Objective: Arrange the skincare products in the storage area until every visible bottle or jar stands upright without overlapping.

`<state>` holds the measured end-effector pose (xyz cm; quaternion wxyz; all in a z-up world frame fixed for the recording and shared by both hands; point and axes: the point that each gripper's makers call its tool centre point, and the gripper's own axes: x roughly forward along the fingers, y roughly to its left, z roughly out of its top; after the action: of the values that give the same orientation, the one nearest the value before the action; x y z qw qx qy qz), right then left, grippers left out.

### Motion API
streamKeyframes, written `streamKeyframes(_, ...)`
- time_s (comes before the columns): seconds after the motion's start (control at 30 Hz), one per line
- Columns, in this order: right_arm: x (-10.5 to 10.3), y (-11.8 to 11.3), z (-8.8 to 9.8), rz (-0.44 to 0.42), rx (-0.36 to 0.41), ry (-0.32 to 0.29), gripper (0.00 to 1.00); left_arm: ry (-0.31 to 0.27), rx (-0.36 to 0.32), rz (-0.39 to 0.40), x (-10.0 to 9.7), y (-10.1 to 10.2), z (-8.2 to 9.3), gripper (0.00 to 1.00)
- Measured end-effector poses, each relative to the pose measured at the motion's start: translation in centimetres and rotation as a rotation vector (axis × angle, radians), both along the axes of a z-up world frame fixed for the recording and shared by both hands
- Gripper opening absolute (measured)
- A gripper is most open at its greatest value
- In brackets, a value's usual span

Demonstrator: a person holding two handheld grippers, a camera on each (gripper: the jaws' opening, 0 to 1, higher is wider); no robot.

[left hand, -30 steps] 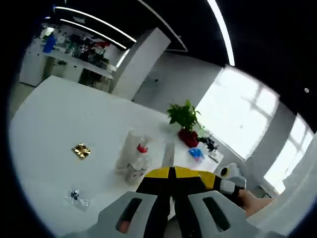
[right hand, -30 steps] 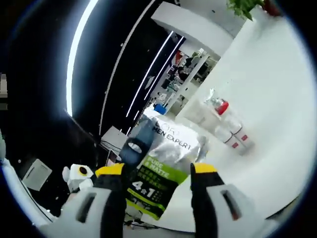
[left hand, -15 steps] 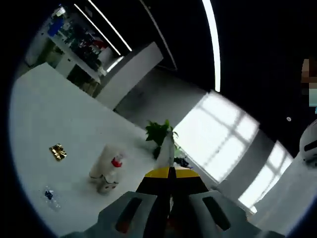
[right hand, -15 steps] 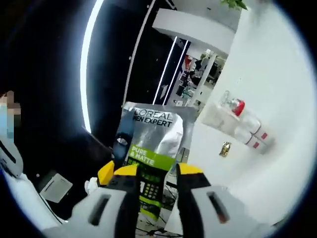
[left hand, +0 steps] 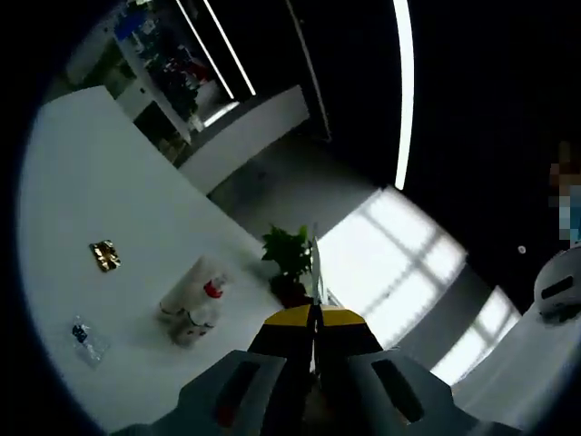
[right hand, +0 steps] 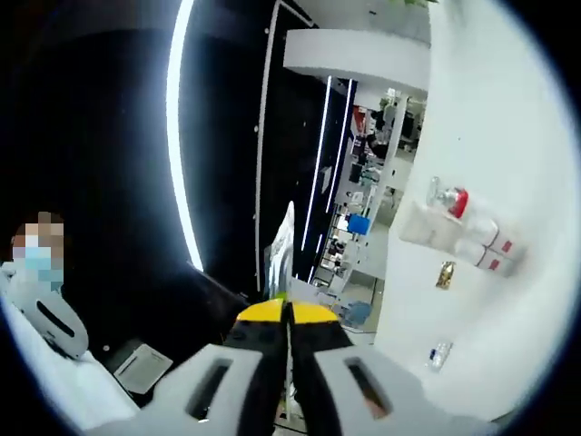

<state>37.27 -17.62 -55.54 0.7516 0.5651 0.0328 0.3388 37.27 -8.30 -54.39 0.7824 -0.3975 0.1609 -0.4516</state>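
Both grippers are up off the table, each pinching the same flat sachet edge-on. In the left gripper view the left gripper [left hand: 313, 329] has its yellow-tipped jaws pressed together at bottom centre, and the thin edge of the sachet [left hand: 314, 272] rises from between them. In the right gripper view the right gripper [right hand: 287, 322] is likewise clamped tight at bottom centre, with the sachet [right hand: 283, 243] standing out of its jaws as a pale sliver. Down on the white table [left hand: 109, 200], left of centre in the left gripper view, a cluster of bottles [left hand: 192, 304] sits together, one with a red cap, tilted in this view. Upper left of them lies a small gold packet [left hand: 105, 255], and lower left a small clear packet [left hand: 83, 334]. A potted plant [left hand: 289, 257] stands just above the left gripper's tips. In the right gripper view the bottles [right hand: 458, 229] show at the right edge, the gold packet [right hand: 444, 274] just below them.
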Motion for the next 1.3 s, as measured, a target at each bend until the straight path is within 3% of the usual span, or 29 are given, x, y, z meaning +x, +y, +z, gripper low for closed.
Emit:
streamKeyframes(0.1,-0.6,0.2,0.7,0.046,-0.023,-0.028,0.01,-0.034,0.054,-0.054,-0.6,-0.2,-0.4,0.00)
streamKeyframes(0.3,-1.6,0.9,1.9,0.116,-0.067,-0.081,0.01,-0.051,0.125,-0.179,-1.6,-1.3,-1.0,0.19)
streamKeyframes(0.47,-2.5,2.1,2.7,0.186,-0.084,-0.120,0.01,-0.065,0.105,-0.271,-2.4,-2.6,-0.8,0.24)
streamKeyframes(0.57,-2.6,2.5,2.9,0.202,-0.083,-0.126,0.01,-0.057,0.086,-0.295,-2.5,-3.0,-0.9,0.20)
streamKeyframes(0.67,-2.4,2.4,2.6,0.193,-0.095,-0.114,0.01,-0.053,0.060,-0.293,-2.6,-2.8,-0.8,0.07)
streamKeyframes(0.73,-1.8,2.1,1.5,0.165,-0.145,-0.086,0.01,-0.028,-0.006,-0.306,-3.0,-2.7,-0.1,0.00)
streamKeyframes(0.8,-1.6,2.1,0.8,0.145,-0.222,-0.101,0.01,0.012,-0.009,-0.311,-3.2,-2.6,-0.5,0.00)
streamKeyframes(0.83,-1.7,2.2,0.8,0.145,-0.259,-0.137,0.02,0.020,-0.010,-0.313,-3.2,-2.5,-0.7,0.00)
streamKeyframes(0.9,-1.7,2.4,1.0,0.147,-0.282,-0.154,0.04,0.041,-0.025,-0.326,-3.4,-2.4,-0.7,0.00)
streamKeyframes(0.97,-1.8,2.7,1.1,0.185,-0.275,-0.155,0.06,0.066,-0.030,-0.345,-3.8,-2.3,-0.8,0.00)
streamKeyframes(1.1,-1.4,3.2,1.8,0.229,-0.258,-0.169,0.20,0.105,-0.037,-0.405,-5.0,-2.9,-0.8,0.00)
streamKeyframes(1.17,-1.2,3.6,2.0,0.244,-0.272,-0.181,0.19,0.112,-0.038,-0.414,-5.1,-3.1,-0.9,0.00)
streamKeyframes(1.3,-0.7,3.8,2.1,0.241,-0.278,-0.177,0.05,0.150,-0.044,-0.392,-4.7,-3.1,-1.5,0.00)
